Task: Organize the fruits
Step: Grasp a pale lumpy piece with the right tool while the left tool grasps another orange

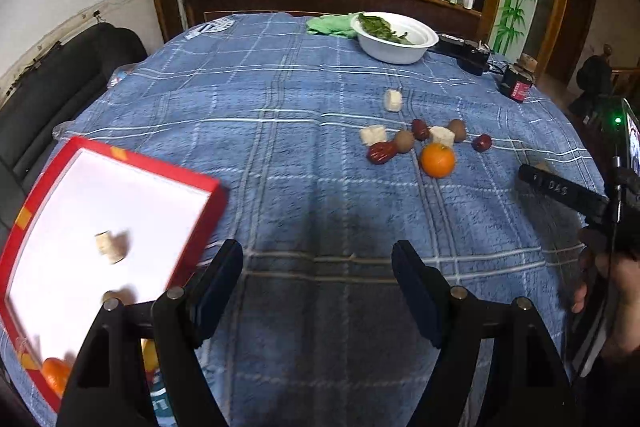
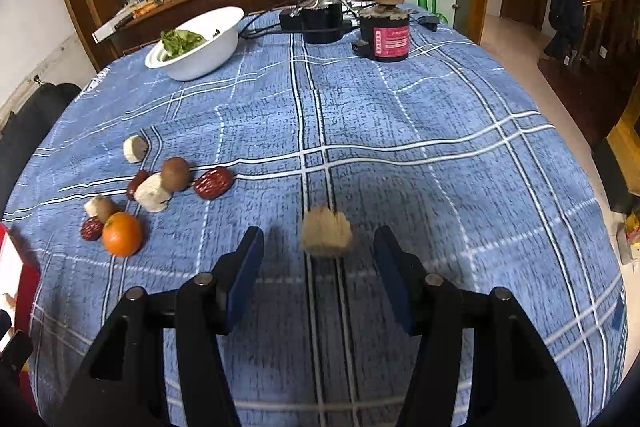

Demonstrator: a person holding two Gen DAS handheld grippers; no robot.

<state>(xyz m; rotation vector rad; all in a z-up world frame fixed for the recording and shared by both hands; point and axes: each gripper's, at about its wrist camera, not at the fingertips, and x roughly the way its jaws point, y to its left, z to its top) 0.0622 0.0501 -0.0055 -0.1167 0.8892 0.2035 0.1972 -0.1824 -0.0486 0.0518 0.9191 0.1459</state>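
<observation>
left gripper (image 1: 318,263) spread wide, empty | right gripper (image 2: 318,247) released, flanking blurred tan fibrous chunk (image 2: 326,231) | red-rimmed white cardboard tray (image 1: 120,195), contents smeared

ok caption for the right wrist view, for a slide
Open right tool straddles a pale fruit chunk on the blue plaid tablecloth.
</observation>
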